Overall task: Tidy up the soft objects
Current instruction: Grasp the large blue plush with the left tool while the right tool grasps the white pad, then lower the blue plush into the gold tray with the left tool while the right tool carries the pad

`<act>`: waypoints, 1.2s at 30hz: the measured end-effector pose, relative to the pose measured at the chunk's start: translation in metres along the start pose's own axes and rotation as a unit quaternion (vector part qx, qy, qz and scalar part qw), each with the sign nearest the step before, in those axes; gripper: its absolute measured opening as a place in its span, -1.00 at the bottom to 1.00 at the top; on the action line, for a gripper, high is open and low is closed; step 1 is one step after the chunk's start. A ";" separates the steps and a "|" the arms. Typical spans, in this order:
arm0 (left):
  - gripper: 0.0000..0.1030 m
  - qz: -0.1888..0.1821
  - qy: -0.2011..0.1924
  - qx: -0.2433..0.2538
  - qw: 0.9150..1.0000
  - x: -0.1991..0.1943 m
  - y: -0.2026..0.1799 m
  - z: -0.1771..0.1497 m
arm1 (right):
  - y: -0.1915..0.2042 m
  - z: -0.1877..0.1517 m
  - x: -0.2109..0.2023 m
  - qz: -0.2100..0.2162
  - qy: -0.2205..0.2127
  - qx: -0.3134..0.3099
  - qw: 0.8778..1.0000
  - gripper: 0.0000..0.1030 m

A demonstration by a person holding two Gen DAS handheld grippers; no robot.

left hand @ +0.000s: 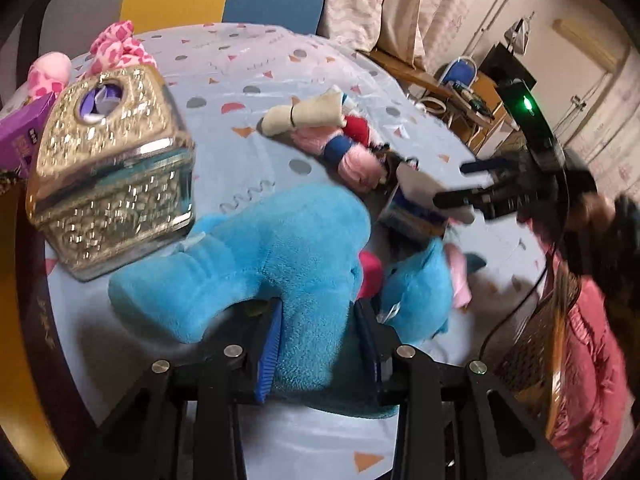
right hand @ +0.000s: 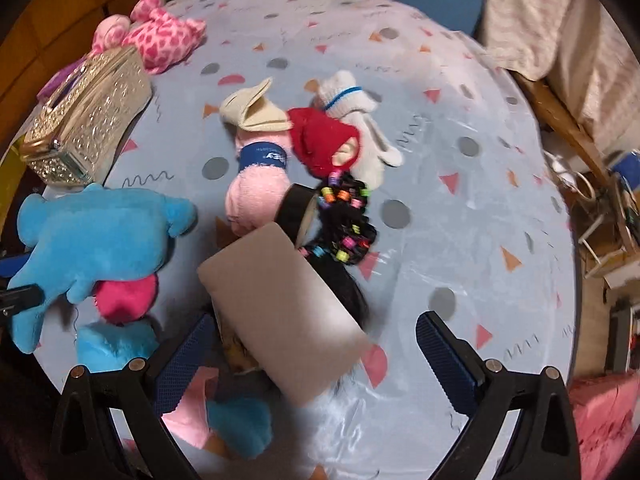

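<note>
Left wrist view: on the patterned tablecloth (left hand: 248, 64), the blue plush toy (left hand: 256, 248) lies beside a glittery gold box (left hand: 108, 184), its body clamped by the left gripper (left hand: 320, 340). Right gripper (right hand: 316, 356) hangs wide open over a grey box (right hand: 280, 312), gripping nothing.

A round counter (right hand: 460, 208) under a pale blue patterned cloth carries a blue plush toy (right hand: 96, 236), a glittery gold box (right hand: 92, 120), a pink spotted plush (right hand: 164, 40), rolled socks (right hand: 260, 176), white gloves (right hand: 360, 120) and a grey box (right hand: 280, 312).
</note>
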State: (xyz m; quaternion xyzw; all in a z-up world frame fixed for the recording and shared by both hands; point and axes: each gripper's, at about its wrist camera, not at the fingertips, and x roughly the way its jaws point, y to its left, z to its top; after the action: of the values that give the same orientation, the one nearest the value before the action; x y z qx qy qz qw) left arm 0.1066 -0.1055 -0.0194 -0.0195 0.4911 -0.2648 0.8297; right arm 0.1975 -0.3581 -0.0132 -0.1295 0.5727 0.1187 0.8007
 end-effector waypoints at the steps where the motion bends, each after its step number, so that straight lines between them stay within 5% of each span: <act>1: -0.27 0.003 0.005 0.005 1.000 0.003 0.000 -0.002 | 0.002 0.002 0.002 0.002 0.004 -0.005 1.000 1.00; 5: -0.22 0.007 0.010 0.022 1.000 0.012 -0.003 -0.003 | 0.009 0.012 0.016 0.012 0.026 -0.026 0.999 0.92; 7: -0.20 0.011 0.011 0.033 0.999 0.016 -0.006 -0.002 | 0.013 0.013 0.022 0.019 0.040 -0.036 0.998 0.33; 10: -0.30 0.007 0.023 0.040 0.999 0.026 -0.005 -0.002 | 0.019 0.012 0.023 0.016 0.038 -0.045 0.998 0.21; 15: -0.40 -0.014 0.000 0.028 1.000 0.017 -0.002 -0.002 | 0.025 0.007 0.001 0.001 0.001 -0.031 1.000 0.18; 24: -0.40 -0.040 -0.041 0.016 0.998 -0.022 0.001 -0.006 | 0.031 0.007 -0.072 -0.009 -0.117 0.083 0.990 0.19; 32: -0.40 -0.042 -0.100 -0.008 0.994 -0.083 0.012 -0.008 | 0.063 -0.005 -0.075 0.016 -0.184 0.168 0.968 0.19; 36: -0.40 -0.048 -0.136 -0.033 0.989 -0.118 0.024 -0.011 | 0.080 -0.010 -0.060 0.050 -0.173 0.196 0.964 0.19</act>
State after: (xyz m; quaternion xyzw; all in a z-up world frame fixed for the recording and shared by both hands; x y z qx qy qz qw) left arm 0.0633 -0.0284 0.0628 -0.1059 0.3810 -0.2827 0.8739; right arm 0.1430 -0.2892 0.0354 0.0816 0.4431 0.0645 0.8904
